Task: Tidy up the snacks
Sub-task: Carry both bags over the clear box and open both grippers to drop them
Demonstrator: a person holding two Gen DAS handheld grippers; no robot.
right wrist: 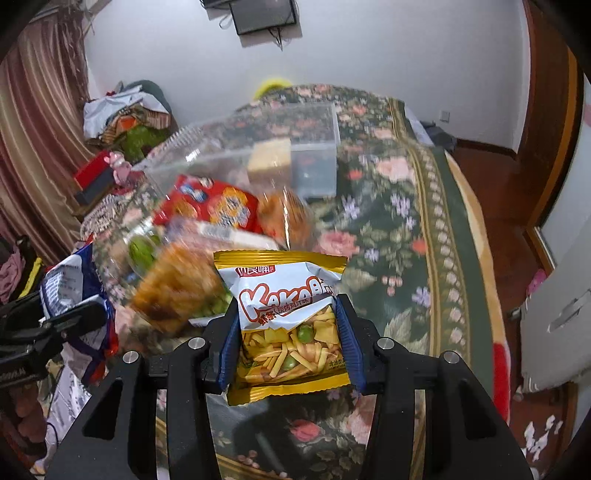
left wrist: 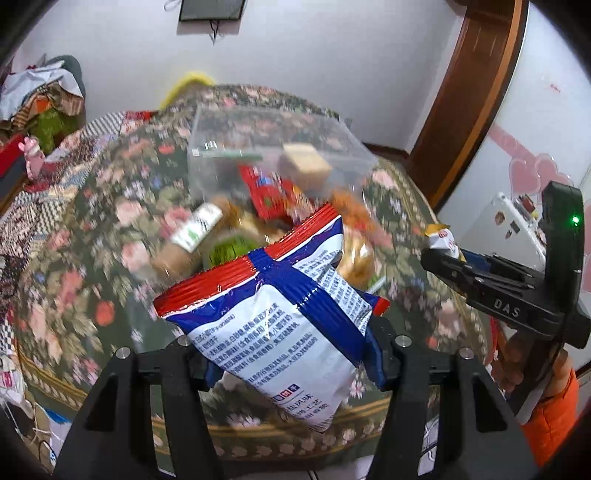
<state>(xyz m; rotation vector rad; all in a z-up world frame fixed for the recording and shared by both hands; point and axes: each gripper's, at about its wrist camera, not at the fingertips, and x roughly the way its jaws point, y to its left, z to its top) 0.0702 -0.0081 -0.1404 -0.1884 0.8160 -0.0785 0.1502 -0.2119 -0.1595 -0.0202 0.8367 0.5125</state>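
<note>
A floral bedspread (right wrist: 399, 221) served as the landmark and covered the surface across the middle of both views. Above its far edge, a dark framed panel (right wrist: 264, 14) hung on the white wall (right wrist: 388, 48), with cords dangling below it. Left of the bedspread, a heap of clothing (right wrist: 122, 114) lay against the wall, beside striped curtains (right wrist: 33, 140). Right of the bedspread, a wooden door frame (left wrist: 469, 92) stood near a white door (left wrist: 546, 110) bearing pink heart decals (left wrist: 535, 170).
</note>
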